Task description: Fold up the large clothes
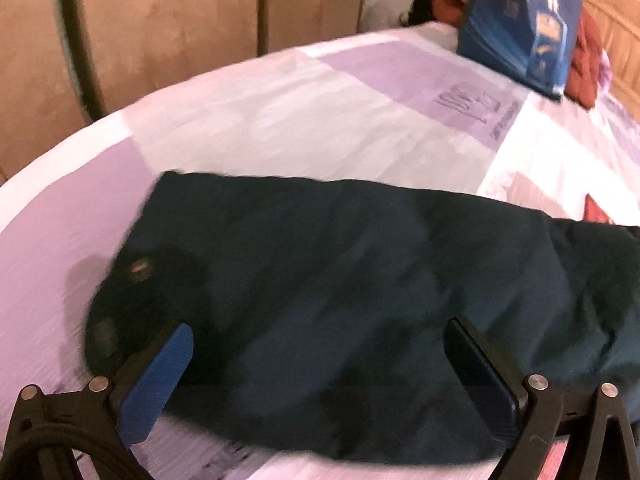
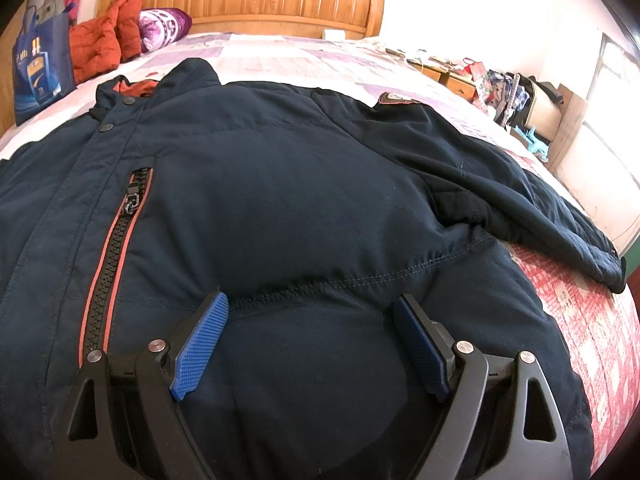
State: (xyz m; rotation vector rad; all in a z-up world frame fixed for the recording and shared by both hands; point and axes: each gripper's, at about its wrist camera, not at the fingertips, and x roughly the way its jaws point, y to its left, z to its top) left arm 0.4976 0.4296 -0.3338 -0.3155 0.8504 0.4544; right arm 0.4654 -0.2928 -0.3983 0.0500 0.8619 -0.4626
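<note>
So the big dark navy padded jacket (image 2: 304, 184) is laid out front-up across the bed with the lilac-and-white patchwork sheet (image 1: 280, 120), collar toward the carved wooden headboard (image 2: 248, 0), zip with the orange trim running down the chest. The left claw (image 1: 320, 376) hangs over the end of one sleeve (image 1: 340, 280), the cuff with its snap button just off to the side, jaws spread wide with nothing pinched. The right claw (image 2: 308, 340) sits low over the body near a stitched seam, also wide open and holding nothing. The other sleeve (image 2: 540, 208) trails out toward the bed's edge. Looks to me like the sleeve fold is up first, so I'd grab right at the cuff edge, get both layers in the bite since this stuff is puffy and slippery, then lay the sleeve flat across the chest. The right claw could pin the body down so the whole jacket doesn't drag along.
</note>
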